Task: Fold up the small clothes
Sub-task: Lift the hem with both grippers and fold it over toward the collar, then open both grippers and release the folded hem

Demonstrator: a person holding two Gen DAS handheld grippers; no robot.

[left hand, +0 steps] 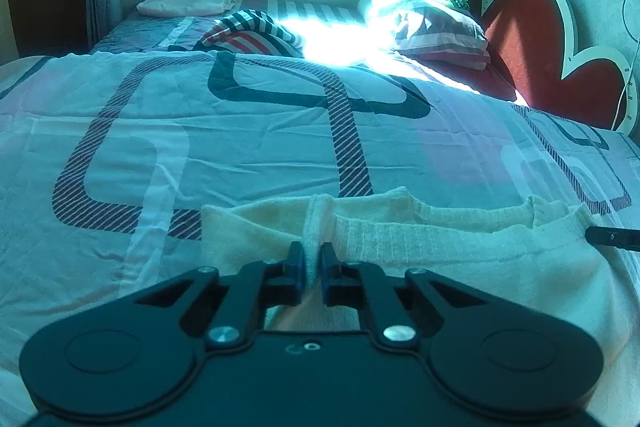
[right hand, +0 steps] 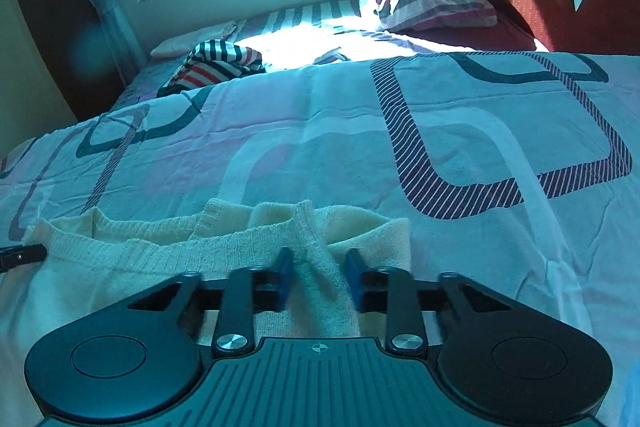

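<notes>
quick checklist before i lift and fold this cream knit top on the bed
1. Left gripper shut on the cream knit top: ok, a ridge of knit is pinched between its pads.
2. Right gripper clamped on the top: cannot tell; a fold sits between its blurred blue fingers, but contact is unclear.
3. Both grips near the same ribbed edge, one toward each end: ok.
4. Patterned bedsheet ahead free for the fold: ok, only light wrinkles.
5. Striped garment and pillow out of the way: ok, both lie far back.
6. Sheet not caught in either grip: cannot tell.
</notes>
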